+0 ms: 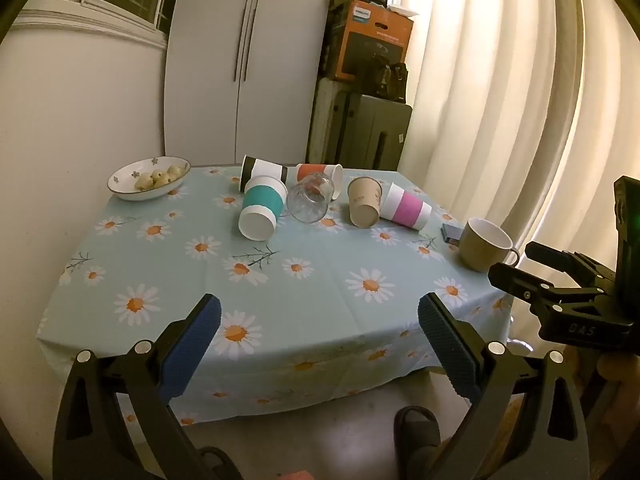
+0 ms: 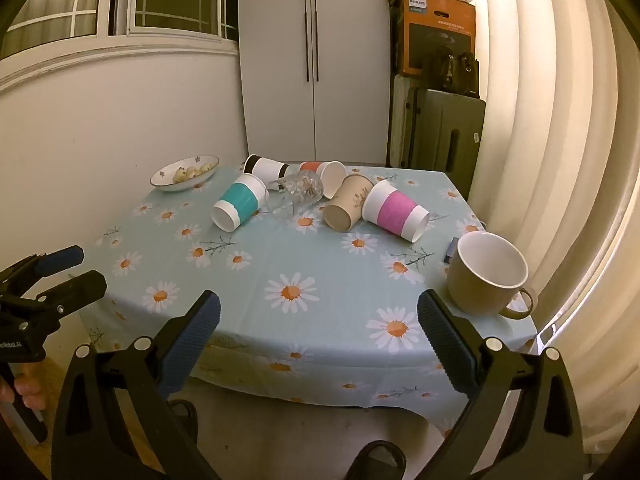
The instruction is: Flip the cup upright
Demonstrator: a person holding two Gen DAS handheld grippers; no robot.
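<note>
The work stands at its opening step, by my reading: no cup is gripped, and both tools hang short of the near edge of the table with the pale-blue daisy-print tablecloth [image 2: 320, 264].

The left gripper [image 1: 319, 322] has its blue-padded fingers spread wide, holding and touching nothing. The right gripper [image 2: 319, 320] is likewise wide apart and empty.

The toppled cups lie clustered toward the far edge. The teal-banded white paper cup [image 2: 236, 205] lies on its side left of centre, its base toward the cameras. Just beside it lies a clear drinking glass [image 2: 294, 194], and behind these a black-and-white paper cup [image 2: 265, 167] and an orange-banded white paper cup [image 2: 325, 175]. Further right lie a plain brown paper cup [image 2: 347, 207] and, touching it, a pink-banded white paper cup [image 2: 396, 212].

An olive ceramic mug with a white inside [image 2: 486, 274] already stands upright near the right corner. A white flower-patterned bowl [image 2: 185, 173] sits at the far left corner.

The next move, I judge, calls for reaching across to one fallen cup, closing on its wall and tipping it mouth-up.
</note>
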